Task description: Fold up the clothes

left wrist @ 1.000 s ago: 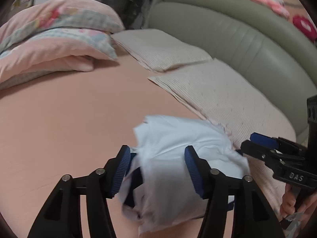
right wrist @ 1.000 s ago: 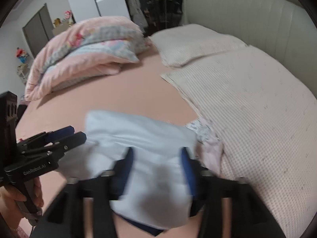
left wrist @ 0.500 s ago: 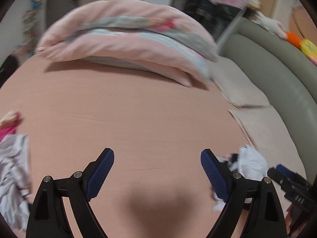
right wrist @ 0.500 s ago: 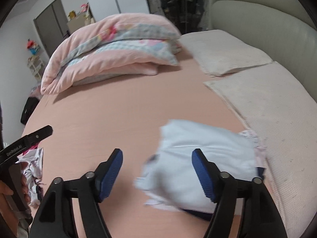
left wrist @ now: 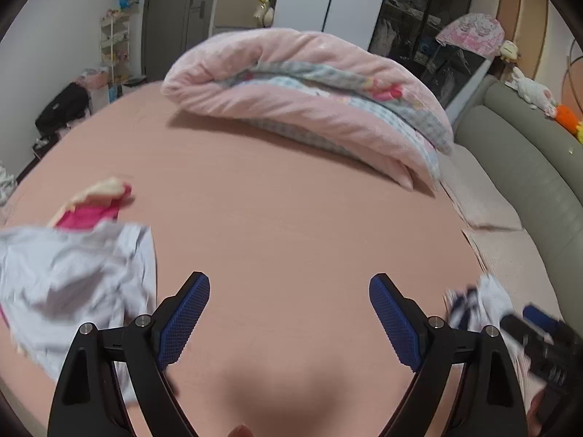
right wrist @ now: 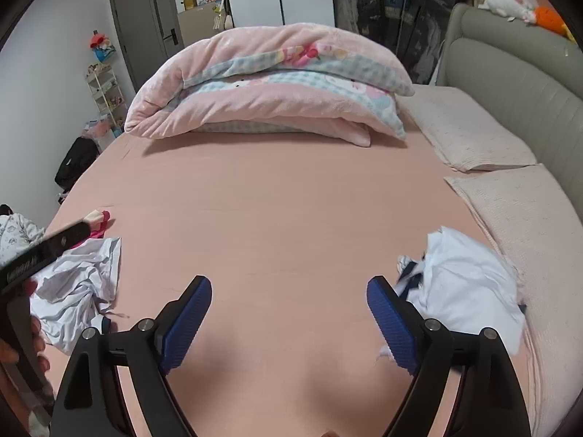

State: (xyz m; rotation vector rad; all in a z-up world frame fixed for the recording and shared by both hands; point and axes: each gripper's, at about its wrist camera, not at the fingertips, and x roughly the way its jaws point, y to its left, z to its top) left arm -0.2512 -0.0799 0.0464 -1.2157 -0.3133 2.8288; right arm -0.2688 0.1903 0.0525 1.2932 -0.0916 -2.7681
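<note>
A folded white garment with navy trim [right wrist: 462,287] lies on the pink bed sheet [right wrist: 291,200] beside the pillows; in the left wrist view it shows blurred at the right edge [left wrist: 481,302]. A crumpled white garment [left wrist: 73,276] [right wrist: 80,284] lies at the left, with a pink and magenta piece [left wrist: 94,207] behind it. My left gripper [left wrist: 288,291] hangs open over bare sheet, just right of the crumpled garment. My right gripper [right wrist: 289,287] is over bare sheet left of the folded garment; its jaws are opening with nothing between them.
A rolled pink duvet [right wrist: 269,87] lies across the far side of the bed. Two pale pillows [right wrist: 466,134] [right wrist: 528,225] rest against the grey-green headboard [right wrist: 510,73] at the right. A shelf, a dark bag and wardrobes stand beyond the bed.
Both grippers let go of the folded white garment, opened wide and swung left and up away from it. The crumpled clothes at the left came into view.
</note>
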